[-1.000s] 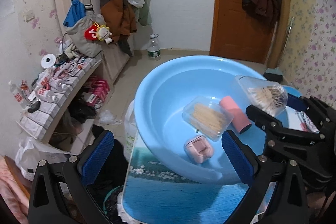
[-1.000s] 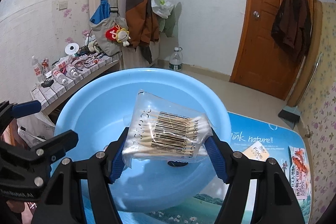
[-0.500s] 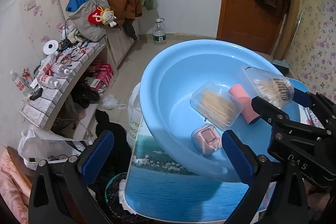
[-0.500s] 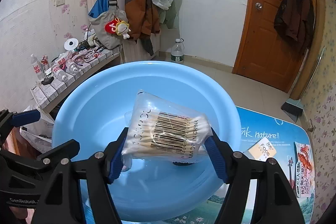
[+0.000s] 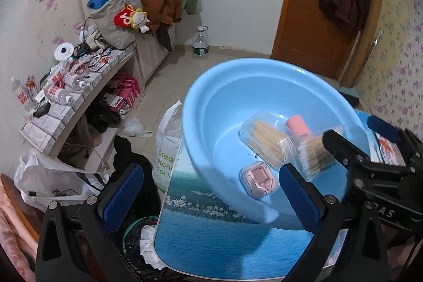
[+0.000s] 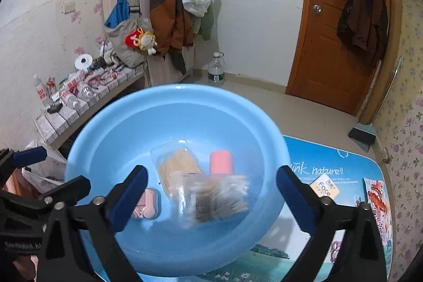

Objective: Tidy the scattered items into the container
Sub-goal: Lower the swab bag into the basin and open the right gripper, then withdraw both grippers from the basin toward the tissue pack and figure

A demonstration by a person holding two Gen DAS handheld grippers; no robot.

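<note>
Dropping from the right gripper (image 6: 211, 192), whose jaws stood apart, the cotton-swab bag (image 6: 214, 198) lay blurred inside the blue basin (image 6: 111, 123); light, soft and crinkly, it looked best pinched mid-pack.

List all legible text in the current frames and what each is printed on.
"nature!!", after a partly hidden word: table mat.
"Face": yellow packet on the mat.
"Crea" / "Won" / "For Y", cut off: white plastic bag beside the table.
"DAS": right gripper body, left wrist view.
Cotton swab bag in the blue basin: motion-blurred, unreadable.
Red snack packet, shelf bottles: too small to read.
</note>
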